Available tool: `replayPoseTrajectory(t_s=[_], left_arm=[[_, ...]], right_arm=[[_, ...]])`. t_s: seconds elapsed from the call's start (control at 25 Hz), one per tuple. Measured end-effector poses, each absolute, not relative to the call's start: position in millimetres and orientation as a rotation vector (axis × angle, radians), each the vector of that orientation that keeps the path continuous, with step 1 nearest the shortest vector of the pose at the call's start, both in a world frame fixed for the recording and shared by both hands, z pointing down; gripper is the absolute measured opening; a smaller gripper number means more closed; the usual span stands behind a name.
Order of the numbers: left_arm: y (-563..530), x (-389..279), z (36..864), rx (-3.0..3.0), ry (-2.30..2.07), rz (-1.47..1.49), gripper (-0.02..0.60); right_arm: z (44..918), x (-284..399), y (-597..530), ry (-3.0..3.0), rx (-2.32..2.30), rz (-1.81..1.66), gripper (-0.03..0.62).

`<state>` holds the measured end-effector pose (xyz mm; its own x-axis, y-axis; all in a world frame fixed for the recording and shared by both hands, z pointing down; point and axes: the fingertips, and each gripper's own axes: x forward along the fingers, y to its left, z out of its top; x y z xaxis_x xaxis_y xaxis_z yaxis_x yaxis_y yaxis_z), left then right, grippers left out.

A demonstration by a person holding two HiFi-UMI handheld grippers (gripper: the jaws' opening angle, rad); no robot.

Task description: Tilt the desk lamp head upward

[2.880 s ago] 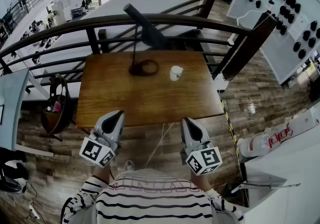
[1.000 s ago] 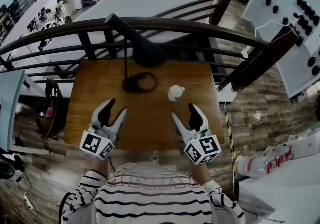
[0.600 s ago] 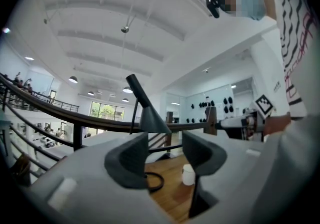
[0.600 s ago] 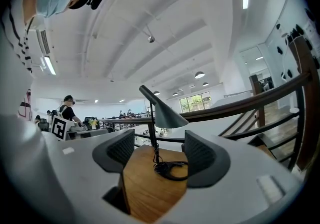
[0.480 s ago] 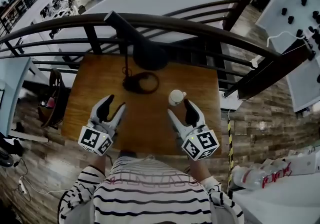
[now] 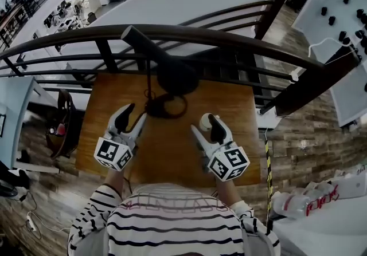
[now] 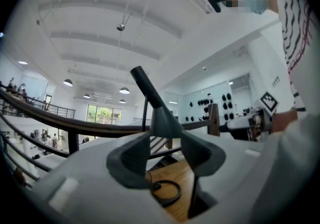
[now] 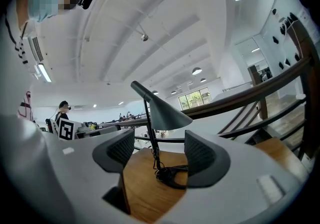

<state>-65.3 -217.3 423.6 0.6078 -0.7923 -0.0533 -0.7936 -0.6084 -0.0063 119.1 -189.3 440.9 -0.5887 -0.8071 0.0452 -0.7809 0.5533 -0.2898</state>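
Observation:
A dark desk lamp stands at the back of the wooden table (image 6: 232, 103). Its cone head (image 6: 176, 76) tilts downward on a thin stem, above a ring-shaped base (image 6: 167, 106). My left gripper (image 6: 132, 116) hovers just left of the base; its jaws are closing with nothing between them. My right gripper (image 6: 203, 125) hangs open and empty to the right. In the left gripper view the lamp head (image 7: 162, 119) shows above the jaws and the base (image 7: 165, 192) between them. The right gripper view frames the head (image 8: 168, 112), stem and base (image 8: 173, 177) between open jaws.
A small white cup (image 6: 205, 119) stands on the table, partly hidden behind my right gripper. A dark curved railing (image 6: 241, 36) runs right behind the table and the lamp. A bag (image 6: 59, 125) hangs left of the table. A white panel with black knobs (image 6: 339, 13) stands at far right.
Both grippers have moved forward over the table towards the lamp. The left one now reaches beside the base, and the right one now covers part of the cup.

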Motion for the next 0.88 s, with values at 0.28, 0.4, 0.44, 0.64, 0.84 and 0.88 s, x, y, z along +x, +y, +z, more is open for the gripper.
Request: replayPoseTrajectory(t_s=[0.28, 0.4, 0.44, 0.64, 0.84, 0.88], left_arm=[[-265, -77, 440, -2.791, 1.365, 0.009, 0.184], [-285, -82, 448, -2.805, 1.352, -0.025, 0.184], [-292, -84, 450, -2.809, 1.348, -0.038, 0.184], [-319, -90, 467, -2.824, 1.321, -0.109, 0.181], [-342, -83, 481, -2.861, 1.27, -0.162, 0.179], [-346, -80, 484, -2.87, 1.254, -0.177, 0.179]], right_arm=[[456, 93, -225, 2.703, -1.365, -0.495, 0.301], [460, 84, -242, 2.695, -1.37, -0.517, 0.301], [461, 81, -247, 2.693, -1.371, -0.524, 0.301], [469, 68, -270, 2.678, -1.366, -0.572, 0.301], [475, 63, -286, 2.643, -1.348, -0.63, 0.301], [475, 63, -289, 2.633, -1.339, -0.644, 0.301]])
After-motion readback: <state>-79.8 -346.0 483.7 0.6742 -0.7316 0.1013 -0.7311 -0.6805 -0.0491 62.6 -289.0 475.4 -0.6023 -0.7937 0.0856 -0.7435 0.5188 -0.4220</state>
